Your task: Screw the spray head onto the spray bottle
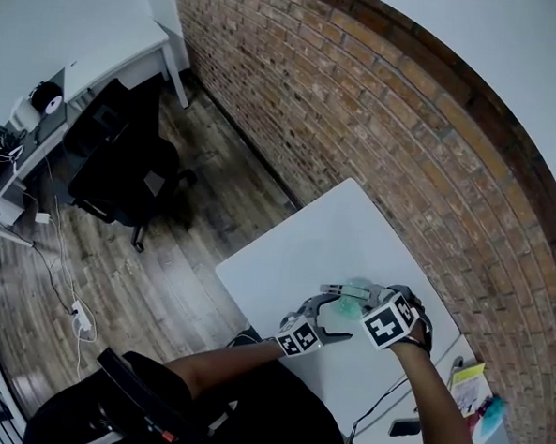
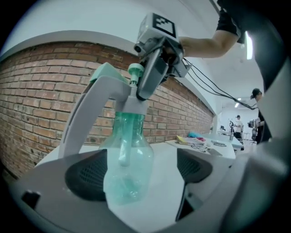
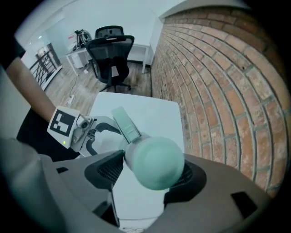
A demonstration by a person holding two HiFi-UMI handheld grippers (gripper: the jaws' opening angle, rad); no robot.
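- Meeting at the spray bottle [image 1: 353, 294], the left gripper [image 1: 338, 312] and right gripper [image 1: 362, 298] work above the white table [image 1: 295, 255].
- Left gripper view: jaws released, the spray bottle between them, one pad clear of it.
- Right gripper view: jaws clenched on the spray head [image 3: 154, 161], atop the spray bottle.

Soft, even light fills all three views, and the white bench [image 1: 323, 247] is bright with only faint shadows. Fisheye distortion bends the brick wall [image 1: 379, 110] into arcs, and both gripper views go black at the corners. The spray bottle [image 2: 125, 159] blurs up close. A strip light [image 2: 248, 45] glares.
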